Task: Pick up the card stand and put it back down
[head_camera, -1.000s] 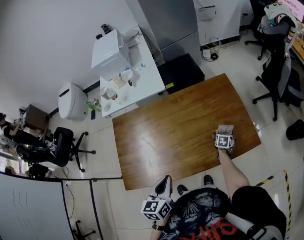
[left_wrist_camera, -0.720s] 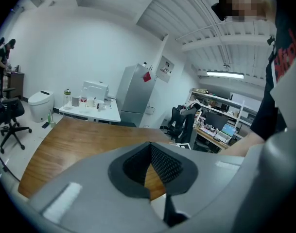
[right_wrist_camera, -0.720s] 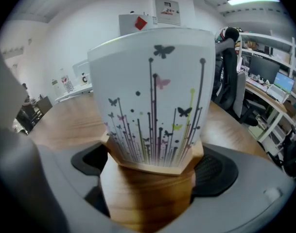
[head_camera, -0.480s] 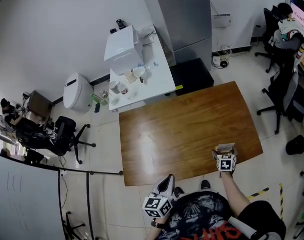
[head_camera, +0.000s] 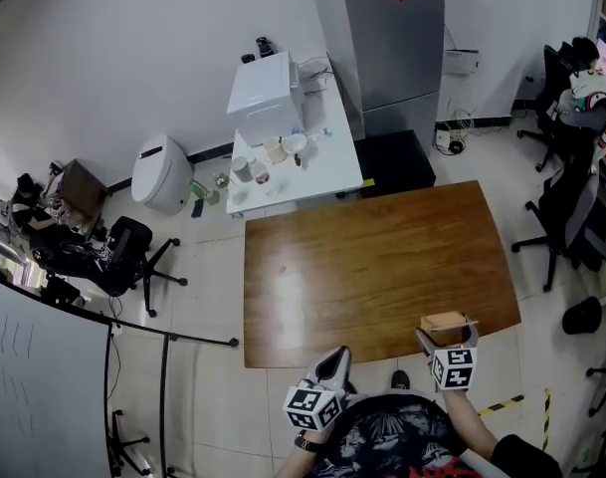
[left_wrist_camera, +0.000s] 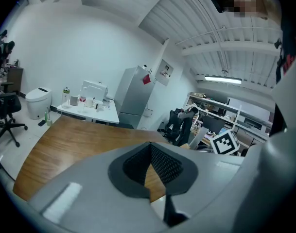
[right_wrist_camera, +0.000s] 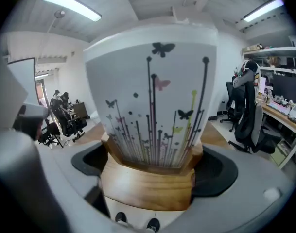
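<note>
Drawn back to the tabletop's [head_camera: 362, 257] near edge, the right hand-held gripper [head_camera: 446, 336] clamps the card stand [head_camera: 443, 321]; the left hand-held gripper [head_camera: 332, 360] is closed, empty.

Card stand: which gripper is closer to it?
Right. The right gripper is shut on the card stand. The left gripper is off to its left, not touching it, shut on nothing.

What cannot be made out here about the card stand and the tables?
Right gripper view: the card stand, clamped in the right gripper, hides most of the wooden table.
Head view: the card stand's print is too small to make out.
Head view: items on the white table are too small to identify.
</note>
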A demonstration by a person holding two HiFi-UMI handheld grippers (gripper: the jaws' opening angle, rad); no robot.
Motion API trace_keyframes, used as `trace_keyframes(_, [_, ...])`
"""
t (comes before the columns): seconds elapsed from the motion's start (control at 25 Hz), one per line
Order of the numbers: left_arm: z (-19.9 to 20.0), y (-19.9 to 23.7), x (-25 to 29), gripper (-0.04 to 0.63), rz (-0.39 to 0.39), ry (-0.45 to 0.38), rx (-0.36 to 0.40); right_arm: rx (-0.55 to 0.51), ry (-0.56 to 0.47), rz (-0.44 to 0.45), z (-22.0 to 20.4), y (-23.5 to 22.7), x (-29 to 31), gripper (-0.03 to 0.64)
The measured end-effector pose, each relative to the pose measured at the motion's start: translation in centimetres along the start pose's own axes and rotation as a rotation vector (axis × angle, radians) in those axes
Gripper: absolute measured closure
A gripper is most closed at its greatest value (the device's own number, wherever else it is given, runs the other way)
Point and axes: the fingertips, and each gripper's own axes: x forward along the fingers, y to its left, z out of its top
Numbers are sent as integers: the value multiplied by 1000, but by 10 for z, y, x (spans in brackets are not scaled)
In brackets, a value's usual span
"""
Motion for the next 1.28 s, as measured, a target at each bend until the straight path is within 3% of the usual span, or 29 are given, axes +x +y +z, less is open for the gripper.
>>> trace_keyframes(0.16, [6,-1,-5,600,-6,7,12,68,-80,9,40,15,-31,91])
trace_keyframes(0.36, [23,-1,-8,600,-16,-18,45,45,-173,19,81,28,-52,91])
trace_keyframes(0.52, [33,-6,-8,601,-53,-39,80,36,-195,28,91,33,-55,91])
trace_keyframes(0.76, [41,-4,-9,600,-29,-94,52,76,-193,32,91,30,-56,91])
trace_keyframes(1.08, [24,32,-21,603,128,-46,-1,42,-187,80,99,48,-50,91])
trace_keyframes(1.28, [25,52,-35,607,206,-60,-24,58,-182,144,106,69,-46,91])
